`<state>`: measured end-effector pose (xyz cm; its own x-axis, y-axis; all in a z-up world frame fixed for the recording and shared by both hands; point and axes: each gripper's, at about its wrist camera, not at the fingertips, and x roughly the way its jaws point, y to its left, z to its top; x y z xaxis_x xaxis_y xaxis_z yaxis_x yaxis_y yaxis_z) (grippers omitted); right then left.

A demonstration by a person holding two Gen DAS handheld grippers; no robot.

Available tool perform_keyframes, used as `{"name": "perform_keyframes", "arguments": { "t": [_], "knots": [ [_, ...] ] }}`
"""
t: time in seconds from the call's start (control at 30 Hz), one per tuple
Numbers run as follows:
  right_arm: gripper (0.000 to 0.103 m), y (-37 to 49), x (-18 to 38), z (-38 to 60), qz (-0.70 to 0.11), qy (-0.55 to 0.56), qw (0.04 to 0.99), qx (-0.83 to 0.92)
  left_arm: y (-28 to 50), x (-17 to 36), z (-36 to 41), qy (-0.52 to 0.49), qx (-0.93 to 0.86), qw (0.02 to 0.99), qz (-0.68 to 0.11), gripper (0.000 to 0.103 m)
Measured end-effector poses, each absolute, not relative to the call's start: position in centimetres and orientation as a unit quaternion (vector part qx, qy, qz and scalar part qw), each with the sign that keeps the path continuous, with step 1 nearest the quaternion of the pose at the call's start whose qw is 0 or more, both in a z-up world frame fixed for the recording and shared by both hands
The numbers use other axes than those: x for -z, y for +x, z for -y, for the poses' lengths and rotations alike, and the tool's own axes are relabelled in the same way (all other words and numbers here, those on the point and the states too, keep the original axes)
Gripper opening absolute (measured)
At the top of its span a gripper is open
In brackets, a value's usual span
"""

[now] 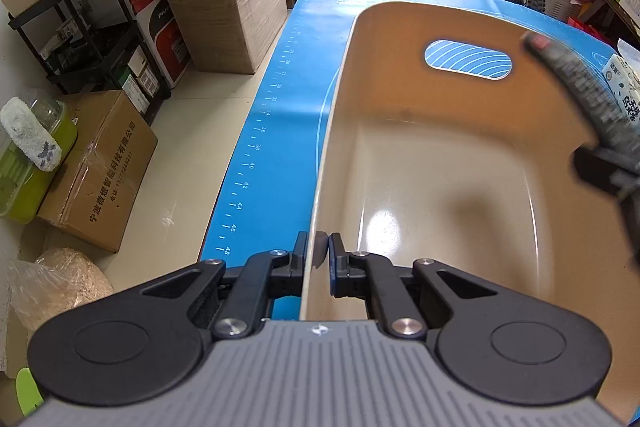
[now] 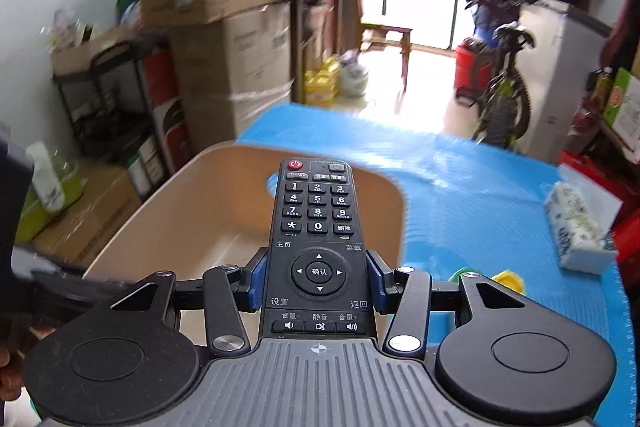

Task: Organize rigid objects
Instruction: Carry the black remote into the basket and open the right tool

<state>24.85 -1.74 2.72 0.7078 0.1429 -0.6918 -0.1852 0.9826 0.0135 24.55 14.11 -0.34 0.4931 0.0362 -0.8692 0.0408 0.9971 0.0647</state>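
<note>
the left hand-held gripper (image 1: 318,259) is clamped tight on the near rim of the beige plastic bin (image 1: 440,163) on the blue tabletop (image 1: 272,147). the right hand-held gripper (image 2: 319,279) grips a black remote control (image 2: 316,227) by its sides, above the bin.

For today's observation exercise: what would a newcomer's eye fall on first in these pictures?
First, the black remote control, clamped between the right gripper fingers above the blue mat. Next, the empty beige bin, its near rim pinched by the left gripper.
</note>
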Motion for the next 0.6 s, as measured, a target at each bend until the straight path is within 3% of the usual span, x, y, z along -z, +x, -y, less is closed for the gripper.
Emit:
{"name": "perform_keyframes", "arguments": {
  "t": [0.6],
  "knots": [
    [0.054,28.5,4.0,-2.2,-0.554,-0.069,0.822,-0.114,24.5,0.3,-14.0,0.042,0.002,0.863,-0.503,0.011]
  ]
}}
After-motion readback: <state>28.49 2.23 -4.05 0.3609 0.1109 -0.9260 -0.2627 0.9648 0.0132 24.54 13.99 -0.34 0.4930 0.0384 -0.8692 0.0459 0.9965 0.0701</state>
